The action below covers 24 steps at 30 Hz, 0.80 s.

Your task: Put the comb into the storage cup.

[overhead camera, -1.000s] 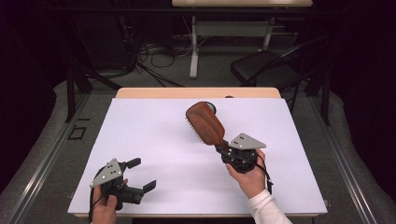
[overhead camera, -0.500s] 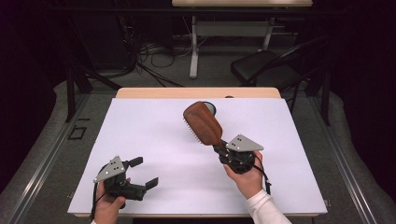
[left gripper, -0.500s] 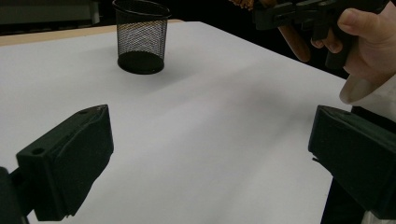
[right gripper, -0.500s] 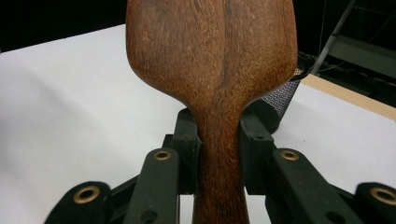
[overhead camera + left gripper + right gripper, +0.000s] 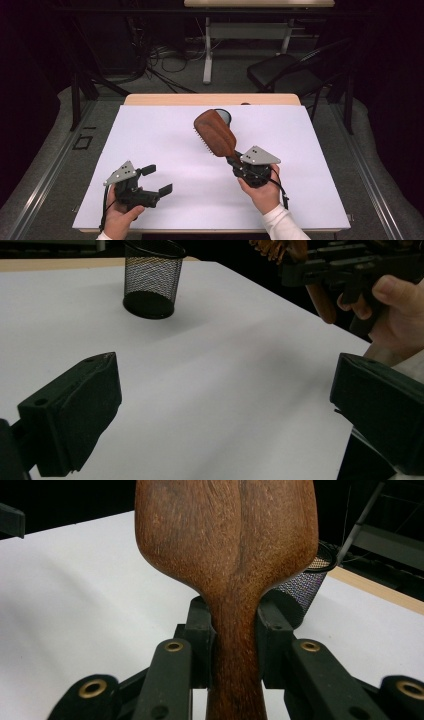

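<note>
A: Where's your hairbrush [image 5: 215, 132]?
B: Your right gripper [image 5: 236, 162] pinches its wooden handle, lifting it above the white table [image 5: 165, 135], head tilted toward the mesh cup [image 5: 151, 277] at the far edge.
A: And your left gripper [image 5: 159, 181]?
B: Jaws spread wide, holding nothing, low over the near-left corner

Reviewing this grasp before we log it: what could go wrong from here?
1. The right hand-held gripper pinches only the narrow handle of the wooden hairbrush, with the heavy head far out, so it may pivot or slip.
2. The mesh cup stands just behind the brush head; a swing could tip it.
3. The left hand-held gripper is open, unable to steady anything.
</note>
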{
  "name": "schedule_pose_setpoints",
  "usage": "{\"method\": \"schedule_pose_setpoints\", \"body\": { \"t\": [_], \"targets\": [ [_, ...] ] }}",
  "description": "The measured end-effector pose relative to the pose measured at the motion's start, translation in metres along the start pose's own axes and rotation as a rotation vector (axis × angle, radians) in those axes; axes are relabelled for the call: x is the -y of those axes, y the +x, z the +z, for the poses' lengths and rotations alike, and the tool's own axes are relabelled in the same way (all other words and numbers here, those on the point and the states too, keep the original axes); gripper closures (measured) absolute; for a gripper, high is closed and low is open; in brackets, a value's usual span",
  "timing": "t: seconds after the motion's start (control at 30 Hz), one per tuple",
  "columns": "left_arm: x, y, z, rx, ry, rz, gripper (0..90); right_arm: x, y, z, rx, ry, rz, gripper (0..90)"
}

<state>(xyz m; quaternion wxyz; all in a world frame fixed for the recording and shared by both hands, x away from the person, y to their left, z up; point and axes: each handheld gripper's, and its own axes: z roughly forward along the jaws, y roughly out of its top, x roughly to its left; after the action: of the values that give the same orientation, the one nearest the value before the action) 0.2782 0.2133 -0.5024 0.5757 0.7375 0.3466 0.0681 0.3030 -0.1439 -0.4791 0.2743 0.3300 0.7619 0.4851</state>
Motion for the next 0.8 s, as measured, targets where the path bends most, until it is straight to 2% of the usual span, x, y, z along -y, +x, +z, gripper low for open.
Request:
{"method": "schedule_pose_setpoints", "body": {
  "t": [0.57, 0.8],
  "targets": [
    [-0.031, 0.001, 0.007, 0.053, 0.007, -0.054, 0.3, -0.001, 0.003, -0.003, -0.001, -0.016, -0.003, 72.2],
    [-0.043, 0.0, 0.014, 0.048, 0.007, -0.059, 0.3, -0.002, 0.004, -0.003, -0.006, -0.023, -0.003, 72.2]
  ]
}}
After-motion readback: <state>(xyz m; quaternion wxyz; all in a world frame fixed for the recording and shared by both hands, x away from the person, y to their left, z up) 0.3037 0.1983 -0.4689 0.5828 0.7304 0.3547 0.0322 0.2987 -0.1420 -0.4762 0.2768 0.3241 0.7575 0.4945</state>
